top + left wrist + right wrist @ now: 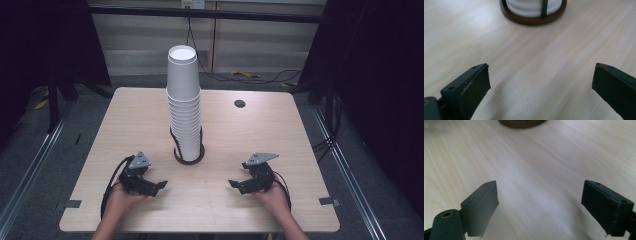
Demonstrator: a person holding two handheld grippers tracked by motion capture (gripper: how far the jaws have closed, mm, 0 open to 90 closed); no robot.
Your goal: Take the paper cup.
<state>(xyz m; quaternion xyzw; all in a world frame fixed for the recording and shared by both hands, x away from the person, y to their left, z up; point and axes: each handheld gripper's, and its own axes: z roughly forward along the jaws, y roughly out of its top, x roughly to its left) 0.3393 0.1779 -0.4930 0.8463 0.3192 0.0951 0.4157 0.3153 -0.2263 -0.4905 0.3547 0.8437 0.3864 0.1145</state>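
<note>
Many white paper cups [183, 107] are nested upside down in one tall stack, seated in a dark round holder [189, 156] ahead of and between both grippers. The left gripper [159, 186] and right gripper [234, 184] rest low on the table [280, 130], jaws spread wide and empty. My judgement: a sideways nudge or off-centre pinch could topple the column, or lift several cups together.

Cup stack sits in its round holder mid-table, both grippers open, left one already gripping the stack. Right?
Not quite. The left gripper grips nothing: in the high view it rests near the table's front edge, open, apart from the cup stack. The stack does sit in its holder, and the right gripper is open too.
</note>
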